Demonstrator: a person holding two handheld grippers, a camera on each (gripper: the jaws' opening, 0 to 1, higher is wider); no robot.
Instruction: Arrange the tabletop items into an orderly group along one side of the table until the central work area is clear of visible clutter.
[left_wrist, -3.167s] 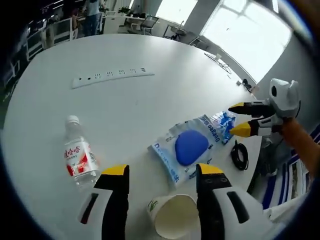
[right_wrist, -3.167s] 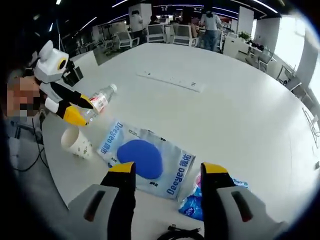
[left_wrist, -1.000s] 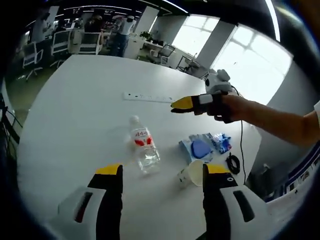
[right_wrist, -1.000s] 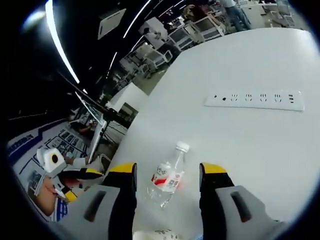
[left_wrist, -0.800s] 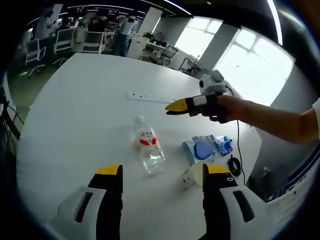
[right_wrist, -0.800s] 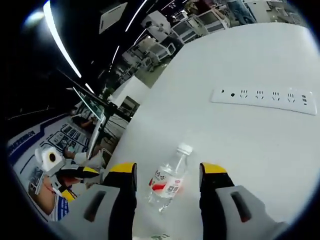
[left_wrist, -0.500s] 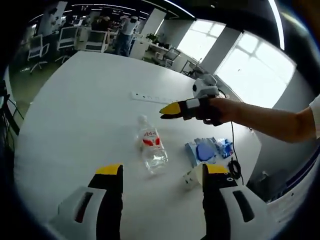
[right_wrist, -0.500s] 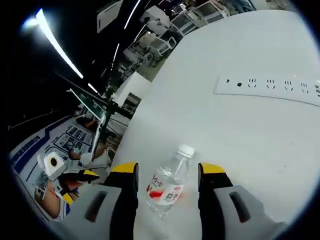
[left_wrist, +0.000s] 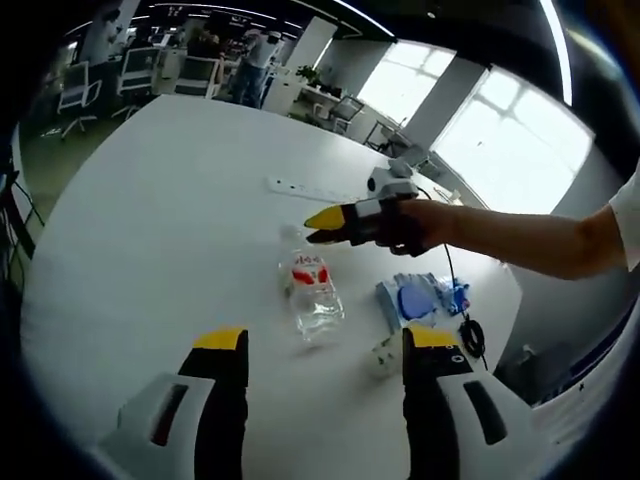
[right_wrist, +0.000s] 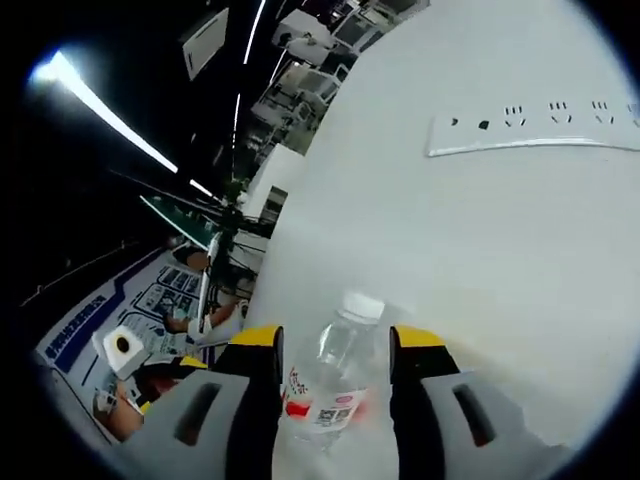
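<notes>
In the left gripper view we are looking over a big white table (left_wrist: 150, 230). Our left gripper (left_wrist: 322, 345) is hanging above the near part of it with its two yellow-tipped jaws spread wide and nothing between them. A clear water bottle (left_wrist: 312, 292) with a red label is lying on its side near the middle of the table, its white cap pointing away from us. The right gripper (left_wrist: 322, 222), held by a hand (left_wrist: 405, 222), is reaching in from the right, and its yellow tips are sitting just at the cap end of the bottle.

In the right gripper view the right gripper (right_wrist: 334, 345) is showing its jaws parted, and the water bottle (right_wrist: 335, 375) is lying between them with the cap (right_wrist: 361, 307) pointing forward. We cannot tell whether the jaws are touching the bottle. The white power strip (right_wrist: 530, 130) is lying farther away on the table (right_wrist: 420, 220), well apart from the bottle.

Back in the left gripper view, a blue and white packet (left_wrist: 408, 300) is lying to the right of the bottle, a small blue wrapper (left_wrist: 452, 294) is just beside it, a black cable (left_wrist: 472, 338) is coiled near the table edge, and a pale thing, perhaps a paper cup (left_wrist: 384, 352), is lying close to our right jaw. The power strip (left_wrist: 305, 189) is lying beyond the bottle.
</notes>
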